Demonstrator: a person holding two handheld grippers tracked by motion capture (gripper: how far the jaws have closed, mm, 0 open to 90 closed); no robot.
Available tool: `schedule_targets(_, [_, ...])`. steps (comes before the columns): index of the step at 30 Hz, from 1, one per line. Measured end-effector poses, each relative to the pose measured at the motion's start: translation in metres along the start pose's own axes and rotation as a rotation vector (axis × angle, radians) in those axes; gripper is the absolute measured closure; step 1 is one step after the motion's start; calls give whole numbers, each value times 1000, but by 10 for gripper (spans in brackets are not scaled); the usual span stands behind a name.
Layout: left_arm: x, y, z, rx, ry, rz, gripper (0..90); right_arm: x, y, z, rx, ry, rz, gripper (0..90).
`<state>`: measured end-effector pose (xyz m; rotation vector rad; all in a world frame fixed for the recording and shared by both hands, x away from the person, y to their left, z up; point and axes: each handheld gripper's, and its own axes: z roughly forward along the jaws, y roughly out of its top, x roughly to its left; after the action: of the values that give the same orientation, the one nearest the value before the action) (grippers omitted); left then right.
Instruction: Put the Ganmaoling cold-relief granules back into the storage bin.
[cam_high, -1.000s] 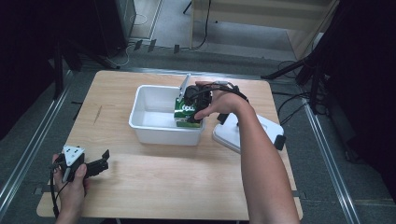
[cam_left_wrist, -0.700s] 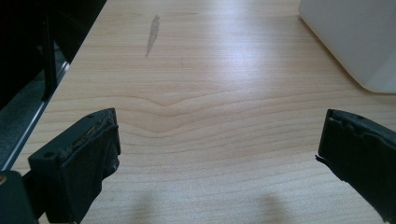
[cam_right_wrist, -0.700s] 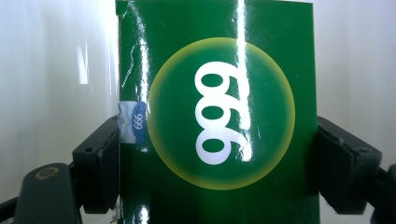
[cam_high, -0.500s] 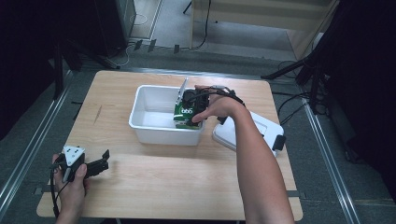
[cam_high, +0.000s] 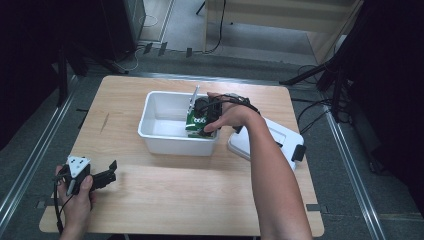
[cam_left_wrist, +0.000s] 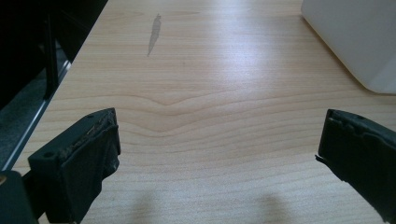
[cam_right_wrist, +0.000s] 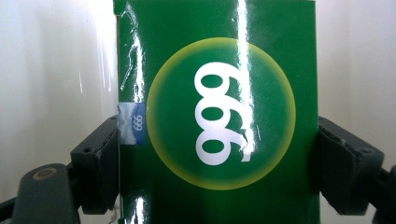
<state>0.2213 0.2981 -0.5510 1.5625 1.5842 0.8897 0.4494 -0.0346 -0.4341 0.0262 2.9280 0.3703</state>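
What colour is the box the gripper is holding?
Green box, with white 999 in a yellow-ringed circle; clearest in the right gripper view.

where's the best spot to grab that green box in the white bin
Grip the green box across its two narrow side edges, coming from above the white bin. Its flat parallel sides fit between the jaws, as the right claw does now.

Rt tool (cam_right_wrist: 219, 158) clamps green box (cam_right_wrist: 217, 112), white bin wall (cam_right_wrist: 56, 70) behind.

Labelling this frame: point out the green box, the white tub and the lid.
green box (cam_right_wrist: 219, 121): right gripper view, printed face.
white tub (cam_high: 165, 145): high view, front wall.
lid (cam_high: 280, 136): high view, top surface.
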Motion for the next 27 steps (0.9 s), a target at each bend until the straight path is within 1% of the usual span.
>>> schedule_targets(1, [0,0,0,0,0,1,0,0,0,1,0,0,-6,156])
schedule_targets(5, [0,0,0,0,0,1,0,0,0,1,6,-1,-6,155])
schedule_targets(7, [0,0,0,1,0,1,0,1,-1,0,15,-4,6,152])
schedule_targets(10, [0,0,0,4,-1,3,0,0,-2,0,9,0,-6,148])
schedule_targets(11, [0,0,0,4,0,2,0,0,-2,0,11,1,0,147])
schedule_targets(14, [0,0,0,4,1,1,0,0,-4,0,19,-10,-5,140])
schedule_targets(17, [0,0,0,6,1,3,0,-1,-6,-3,0,-25,13,139])
schedule_targets(18, [0,0,0,6,1,3,0,-1,-6,-5,1,-31,22,139])
schedule_targets(22, [0,0,0,8,1,3,0,0,-9,-8,5,-35,29,121])
schedule_targets(23, [0,0,0,8,1,3,0,-1,-9,-9,-1,-30,23,118])
schedule_targets(24, [0,0,0,8,1,3,0,0,-10,-10,3,-31,30,112])
schedule_targets(25, [0,0,0,10,1,6,0,0,-10,-11,-4,-30,24,105])
schedule_targets(26, [0,0,0,9,1,6,0,0,-10,-12,-1,-32,32,100])
schedule_targets(27, [0,0,0,9,1,6,0,0,-10,-13,-3,-30,26,90])
